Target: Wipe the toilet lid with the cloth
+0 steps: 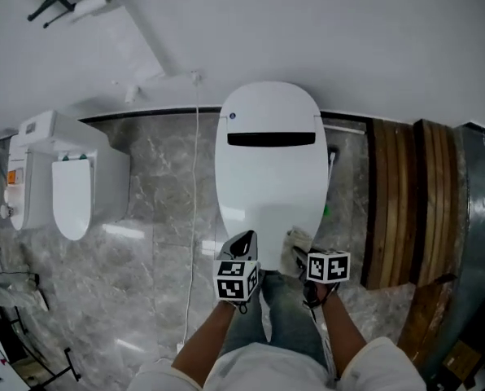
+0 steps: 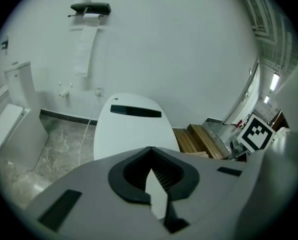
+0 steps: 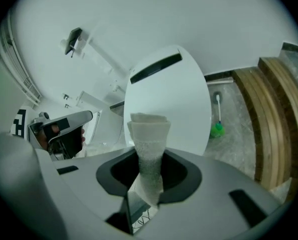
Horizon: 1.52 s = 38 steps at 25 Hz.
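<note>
The toilet's white lid point(image 1: 271, 169) lies closed straight ahead, with a dark slot near its back. Both grippers hover over its near edge. My left gripper point(image 1: 244, 244) is shut with nothing between its jaws; in the left gripper view the left gripper point(image 2: 151, 156) points at the lid point(image 2: 131, 129). My right gripper point(image 1: 299, 255) is shut on a folded off-white cloth point(image 1: 298, 238). In the right gripper view the cloth point(image 3: 149, 139) sticks up out of the right gripper point(image 3: 148, 159), in front of the lid point(image 3: 179, 94).
A second white toilet point(image 1: 63, 182) stands at the left on the grey marble floor. Wooden steps point(image 1: 397, 202) run along the right. A green toilet brush point(image 3: 217, 129) leans between toilet and steps. A paper holder point(image 2: 90, 8) hangs on the wall.
</note>
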Tool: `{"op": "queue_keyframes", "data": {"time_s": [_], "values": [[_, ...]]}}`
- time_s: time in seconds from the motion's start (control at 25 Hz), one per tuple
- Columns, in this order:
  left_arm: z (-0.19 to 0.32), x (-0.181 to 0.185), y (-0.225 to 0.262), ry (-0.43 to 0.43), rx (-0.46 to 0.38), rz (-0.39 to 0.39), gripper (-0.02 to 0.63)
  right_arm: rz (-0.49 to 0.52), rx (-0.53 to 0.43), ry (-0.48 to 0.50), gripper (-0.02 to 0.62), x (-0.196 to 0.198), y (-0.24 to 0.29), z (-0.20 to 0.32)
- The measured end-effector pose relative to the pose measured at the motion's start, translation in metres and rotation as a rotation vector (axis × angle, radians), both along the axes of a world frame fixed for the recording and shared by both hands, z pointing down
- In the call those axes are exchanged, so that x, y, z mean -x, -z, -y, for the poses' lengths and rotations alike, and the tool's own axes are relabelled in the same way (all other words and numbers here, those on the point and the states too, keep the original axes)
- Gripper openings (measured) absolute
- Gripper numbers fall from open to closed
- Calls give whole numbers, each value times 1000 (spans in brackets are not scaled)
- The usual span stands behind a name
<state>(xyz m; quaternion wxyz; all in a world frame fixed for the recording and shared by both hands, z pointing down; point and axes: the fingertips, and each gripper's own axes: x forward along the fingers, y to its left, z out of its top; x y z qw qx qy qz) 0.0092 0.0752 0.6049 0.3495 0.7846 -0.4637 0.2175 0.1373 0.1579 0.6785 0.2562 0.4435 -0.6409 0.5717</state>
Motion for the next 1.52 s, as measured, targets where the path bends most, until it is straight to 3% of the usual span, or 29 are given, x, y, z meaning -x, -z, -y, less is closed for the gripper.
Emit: {"op": "queue_keyframes", "data": {"time_s": [0.2,0.36,0.48,0.68,0.88,1.24,1.52], "values": [[51,22,69,57,-126,12,12,-12,-137,-57,102,3,60,69],[46,26,138,12,-243,55,12,-77,-235,-127,103,-11,122,89],[46,25,179,31,-285,4,12,-100,-319,-139,103,-16,166,107],[59,22,222,53,-330,-51,12,-29,-422,-178,103,-5,227,131],[77,8,267,21,-419,-82,12,-84,-546,-132,103,10,268,145],[72,17,263,31,-395,-76,12,-101,-564,-141,103,23,271,138],[67,23,258,52,-383,-72,12,-122,-573,-88,101,31,274,134]]}}
